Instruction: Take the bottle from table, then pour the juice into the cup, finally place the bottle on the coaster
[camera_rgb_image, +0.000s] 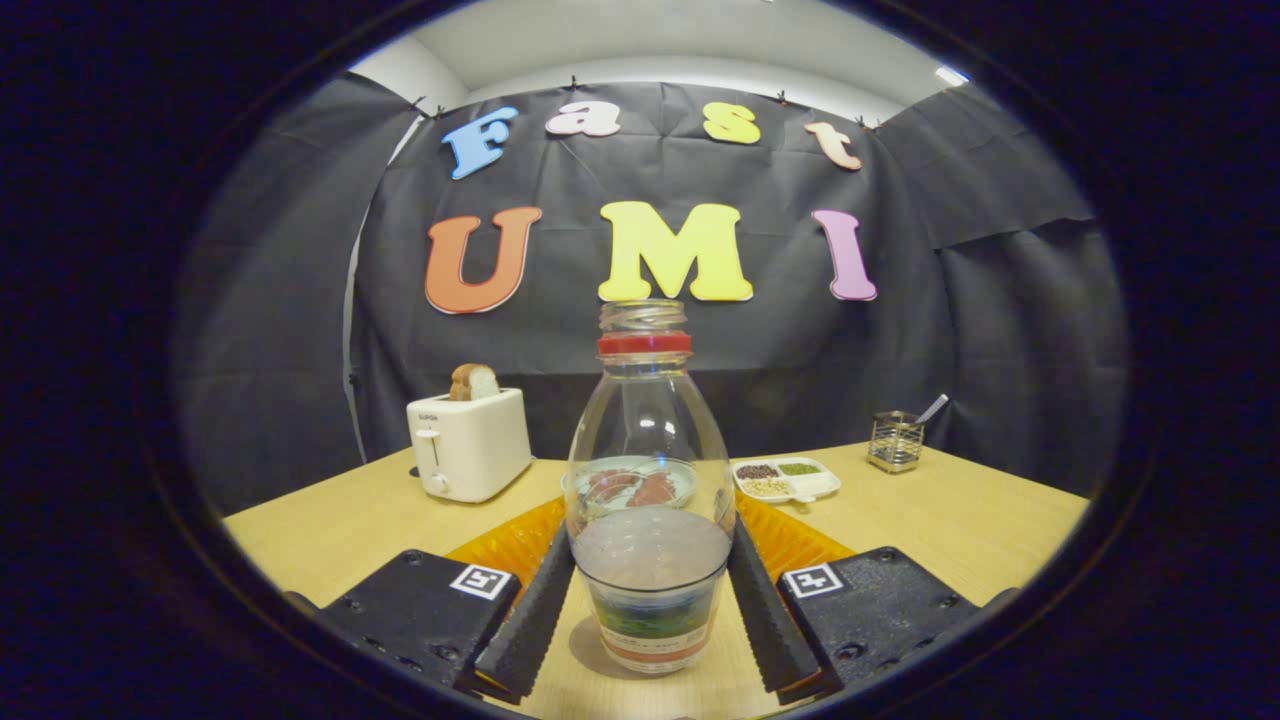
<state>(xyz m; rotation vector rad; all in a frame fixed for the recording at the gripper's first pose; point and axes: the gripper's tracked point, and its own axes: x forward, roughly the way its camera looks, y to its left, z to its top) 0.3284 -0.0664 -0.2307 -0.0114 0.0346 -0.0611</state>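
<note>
A clear bottle (645, 450) with a red ring under its open neck stands upright between my fingers. A greyish-brown juice fills its lower part, above a coloured label. My gripper (652, 535) is shut on it, with one finger (535, 610) against its left side and the other against its right side at the level of the juice. The bottle's base is down at the wooden table (950, 520), with a small shadow beside it; I cannot tell whether it rests there or hangs just above.
Beyond the bottle, seen partly through the glass, lies a pale plate (683, 478) with reddish food. A white toaster (468, 445) holding a bread slice stands at the back left. A white divided dish (787, 480) and a wire holder (895, 440) are at the back right.
</note>
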